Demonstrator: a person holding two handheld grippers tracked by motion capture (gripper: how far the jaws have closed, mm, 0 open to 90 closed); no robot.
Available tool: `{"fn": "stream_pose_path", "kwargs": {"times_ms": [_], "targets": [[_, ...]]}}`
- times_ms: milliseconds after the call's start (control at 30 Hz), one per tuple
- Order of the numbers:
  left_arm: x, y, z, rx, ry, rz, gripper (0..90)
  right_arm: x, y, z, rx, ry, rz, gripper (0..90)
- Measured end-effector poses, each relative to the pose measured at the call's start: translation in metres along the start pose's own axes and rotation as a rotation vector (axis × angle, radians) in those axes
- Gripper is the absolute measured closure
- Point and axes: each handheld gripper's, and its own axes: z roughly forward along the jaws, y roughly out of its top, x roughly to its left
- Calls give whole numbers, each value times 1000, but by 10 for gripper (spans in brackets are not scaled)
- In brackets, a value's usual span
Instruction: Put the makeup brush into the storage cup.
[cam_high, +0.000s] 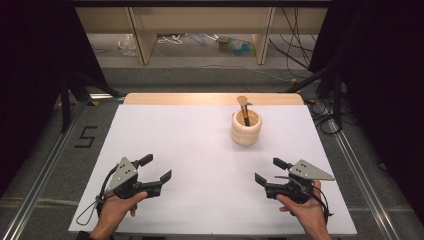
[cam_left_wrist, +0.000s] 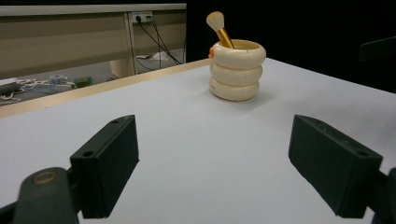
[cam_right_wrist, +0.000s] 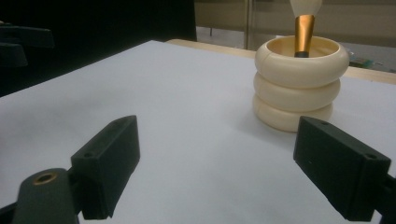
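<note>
Table (cam_high: 175, 150): white, bare across the near half; wooden strip along the far edge.

Holder (cam_high: 246, 128): cream, built like three stacked rings, upright on the far right part of the table, well apart from both grippers; seen again in the left gripper view (cam_left_wrist: 237, 70) and in the right gripper view (cam_right_wrist: 299, 86).

Brush (cam_high: 243, 107): standing in the holder, black handle down inside, gold ferrule and pale bristle head poking above the rim, leaning slightly; probably kept bristles-up so the head stays clean and offers a graspable stem.

Left gripper (cam_high: 156, 169): resting low near the front left of the table, held in the left hand (cam_high: 116, 209); jaws spread wide, nothing between them, aimed diagonally toward the holder.

Right gripper (cam_high: 270, 171): near the front right, held in the right hand (cam_high: 306, 210); jaws likewise wide apart and empty, pointing inward and forward.

Closer tool: right gripper, judging by how large the holder looms in its own view; likely the one suited to reaching the brush.

Stage: apparently the very start, both tools parked at the near edge, nothing grasped, brush not yet touched.

Next move, as a guess: reach forward and up to the gold ferrule, closing on the stem above the rim; possibly steadying the holder with the other gripper.

Risk: a light holder tipping or sliding if the brush is pulled sideways rather than straight up.
</note>
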Motion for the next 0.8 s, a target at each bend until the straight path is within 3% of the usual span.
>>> {"fn": "stream_pose_path", "kwargs": {"times_ms": [267, 500, 567, 800], "targets": [[1, 0, 0, 4, 1, 12, 160, 4, -4, -8, 15, -21, 13, 156], [0, 0, -1, 3, 3, 8, 160, 6, -5, -11, 5, -9, -5, 156], [0, 0, -1, 3, 3, 8, 160, 7, -5, -12, 14, -14, 13, 156], [0, 0, -1, 3, 2, 11, 160, 4, -6, -13, 7, -21, -5, 156]]}}
